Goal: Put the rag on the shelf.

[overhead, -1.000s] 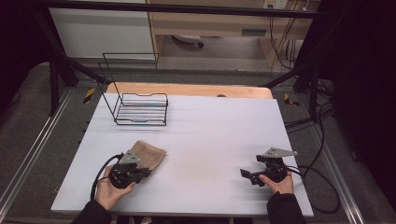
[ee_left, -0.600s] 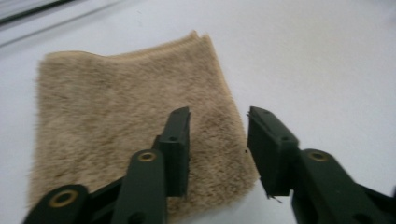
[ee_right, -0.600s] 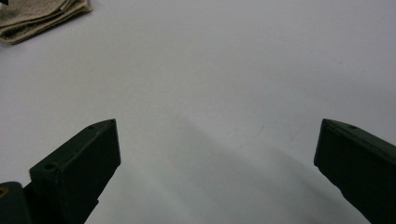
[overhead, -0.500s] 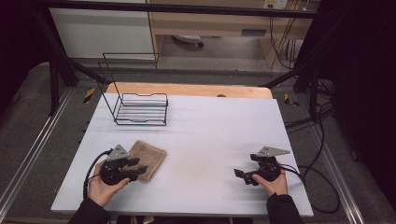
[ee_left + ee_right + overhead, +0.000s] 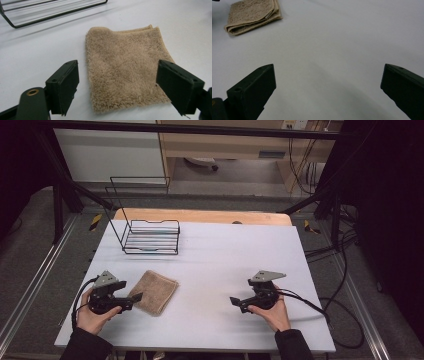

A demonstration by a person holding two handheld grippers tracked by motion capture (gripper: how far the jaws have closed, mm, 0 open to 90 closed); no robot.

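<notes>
The folded tan towel (image 5: 153,292) lies flat on the table's (image 5: 215,270) near left. The left gripper (image 5: 135,297) sits at its left edge; its jaws have just been opening, wide, gripping nothing. The right gripper (image 5: 234,301), near right, gapes over bare table.

Fluffy tan terry cloth (image 5: 127,72) on a smooth matt white table (image 5: 215,270) — thin black wire rack (image 5: 150,237) behind.
</notes>
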